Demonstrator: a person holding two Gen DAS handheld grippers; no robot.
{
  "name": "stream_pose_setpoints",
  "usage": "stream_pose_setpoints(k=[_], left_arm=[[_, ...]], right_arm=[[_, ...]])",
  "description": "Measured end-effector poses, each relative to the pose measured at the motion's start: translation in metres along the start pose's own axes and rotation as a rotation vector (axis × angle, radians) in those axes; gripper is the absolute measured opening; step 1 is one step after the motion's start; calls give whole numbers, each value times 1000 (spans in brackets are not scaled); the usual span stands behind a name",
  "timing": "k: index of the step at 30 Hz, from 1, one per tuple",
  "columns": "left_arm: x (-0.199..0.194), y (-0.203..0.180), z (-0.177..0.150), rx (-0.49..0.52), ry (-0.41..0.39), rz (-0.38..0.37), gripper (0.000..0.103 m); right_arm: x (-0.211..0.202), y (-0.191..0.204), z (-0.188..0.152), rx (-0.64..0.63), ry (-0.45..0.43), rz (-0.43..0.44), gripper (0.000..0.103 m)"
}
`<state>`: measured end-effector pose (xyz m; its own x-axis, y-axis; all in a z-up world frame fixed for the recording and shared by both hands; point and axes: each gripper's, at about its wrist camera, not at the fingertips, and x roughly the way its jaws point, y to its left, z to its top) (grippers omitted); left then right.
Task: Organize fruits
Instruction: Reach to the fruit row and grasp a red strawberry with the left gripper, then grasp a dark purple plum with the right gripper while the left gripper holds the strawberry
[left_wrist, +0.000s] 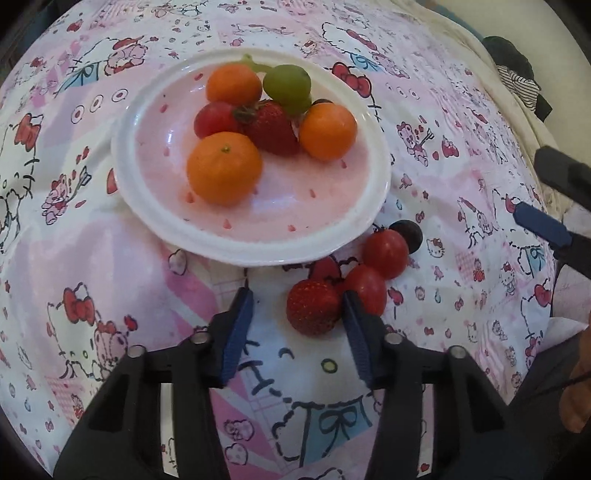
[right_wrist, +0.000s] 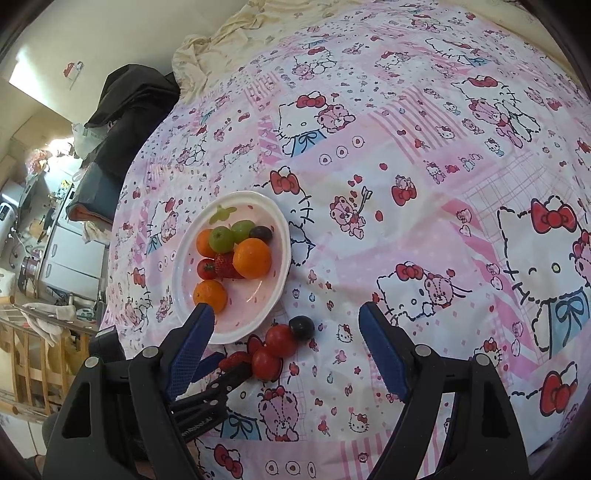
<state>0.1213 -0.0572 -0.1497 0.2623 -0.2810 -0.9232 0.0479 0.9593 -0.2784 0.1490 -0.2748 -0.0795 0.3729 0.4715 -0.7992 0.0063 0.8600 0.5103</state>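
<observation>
A white plate with a pink middle (left_wrist: 146, 206) (right_wrist: 275, 221) lies on the patterned bedspread. It holds three oranges (left_wrist: 224, 168), green grapes (left_wrist: 287, 84), a strawberry (left_wrist: 271, 127) and a cherry tomato (left_wrist: 214, 119). On the cloth just below the plate lie a strawberry (left_wrist: 314, 312) (right_wrist: 234, 360), two cherry tomatoes (left_wrist: 386, 253) (right_wrist: 280, 339) and a dark grape (left_wrist: 410, 234) (right_wrist: 301, 326). My left gripper (left_wrist: 296, 297) (right_wrist: 225, 363) straddles the loose strawberry: the right pad touches it and the left pad stands apart. My right gripper (right_wrist: 287, 314) (left_wrist: 546, 195) hovers open above the cloth, holding nothing.
The pink and white cartoon bedspread (right_wrist: 406, 184) covers the whole surface. A crumpled cream sheet (right_wrist: 221, 40) and dark clothing (right_wrist: 129, 99) lie at the far edge. To the left, beyond the bed, stand white drawers (right_wrist: 74, 258) and a wooden frame (right_wrist: 29, 354).
</observation>
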Motion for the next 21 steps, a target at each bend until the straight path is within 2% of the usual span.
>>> stream_pose_setpoints(k=[1, 2, 6, 9, 11, 12, 13, 17, 21], left_arm=[[0, 1, 2, -14, 16, -30, 28], [1, 1, 3, -18, 30, -50, 25], [-4, 2, 1, -34, 43, -58, 24], [-17, 8, -2, -47, 24, -56, 24], [-30, 10, -3, -49, -1, -45, 24], [-33, 10, -2, -50, -8, -39, 24], [-39, 12, -2, -52, -19, -20, 24], [-54, 19, -2, -53, -56, 42, 24], [-61, 24, -1, -53, -82, 55, 24]], right_arm=[[1, 0, 0, -1, 1, -3, 83], [1, -1, 0, -2, 2, -7, 83], [5, -3, 0, 5, 11, -14, 83], [19, -11, 1, 46, 67, 14, 82], [32, -16, 2, 79, 118, 40, 68], [41, -19, 2, 97, 158, 54, 54], [50, -21, 2, 109, 191, 51, 46], [73, -27, -2, 134, 256, 10, 37], [88, -20, -5, 119, 286, -15, 35]])
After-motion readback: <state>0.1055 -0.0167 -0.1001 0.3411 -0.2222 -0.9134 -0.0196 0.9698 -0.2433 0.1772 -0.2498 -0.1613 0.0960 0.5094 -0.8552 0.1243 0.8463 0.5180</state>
